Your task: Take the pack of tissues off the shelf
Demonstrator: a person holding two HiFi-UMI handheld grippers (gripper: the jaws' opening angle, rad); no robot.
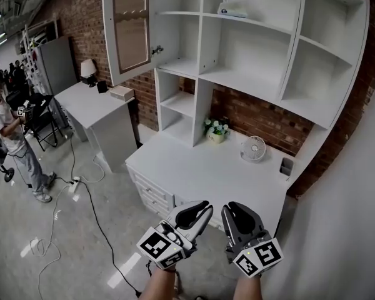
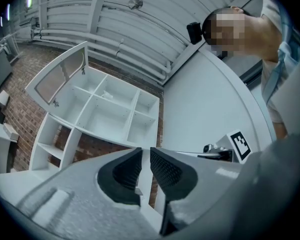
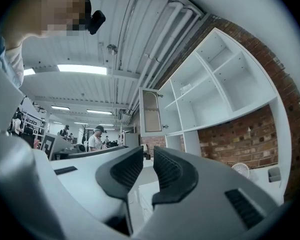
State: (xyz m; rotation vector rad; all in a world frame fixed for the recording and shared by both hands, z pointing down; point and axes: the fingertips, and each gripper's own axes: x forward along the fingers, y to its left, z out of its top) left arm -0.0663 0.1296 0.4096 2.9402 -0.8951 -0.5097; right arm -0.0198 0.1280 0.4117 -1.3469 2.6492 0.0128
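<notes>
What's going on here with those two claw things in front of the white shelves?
A person holds a two-jaw gripper in each hand and faces a white desk with a shelf unit above it. The goal is the pack of tissues, which sits untouched on a high shelf. The left gripper and the right gripper are low in the head view, well short of the shelves. Each has its jaws slightly apart with nothing between them. The reach has not yet been made.
</notes>
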